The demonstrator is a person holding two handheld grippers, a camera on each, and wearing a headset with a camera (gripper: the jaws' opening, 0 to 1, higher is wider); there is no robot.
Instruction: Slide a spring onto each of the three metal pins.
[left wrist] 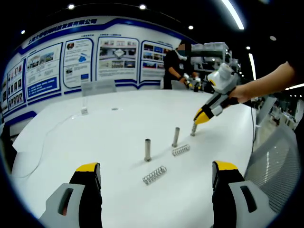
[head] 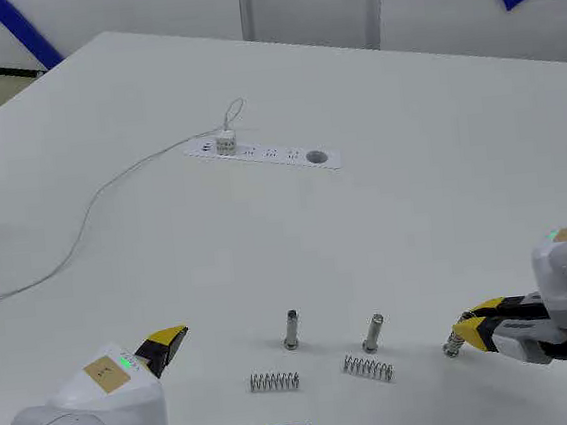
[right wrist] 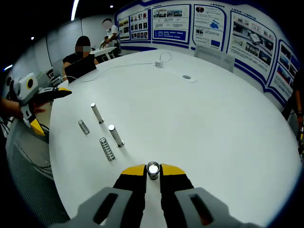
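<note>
The left tongs (head: pixel 235 386) gape wide over the smooth white desk (head: pixel 411 180) and hold nothing. Next come two loose coils of thin, bright wire, the left spring (head: pixel 275 381) and the right spring (head: pixel 368 368). Each lies flat just in front of a bare pin. The left pin (head: pixel 291 329) and the middle pin (head: pixel 373 332) stand upright, smooth grey metal rods with a wider foot. Farthest right, the right tongs (head: pixel 466 334) are clamped on the third pin (right wrist: pixel 153 168), whose shaft looks ribbed, probably with a coil. So one pin seems done, with two left.
</note>
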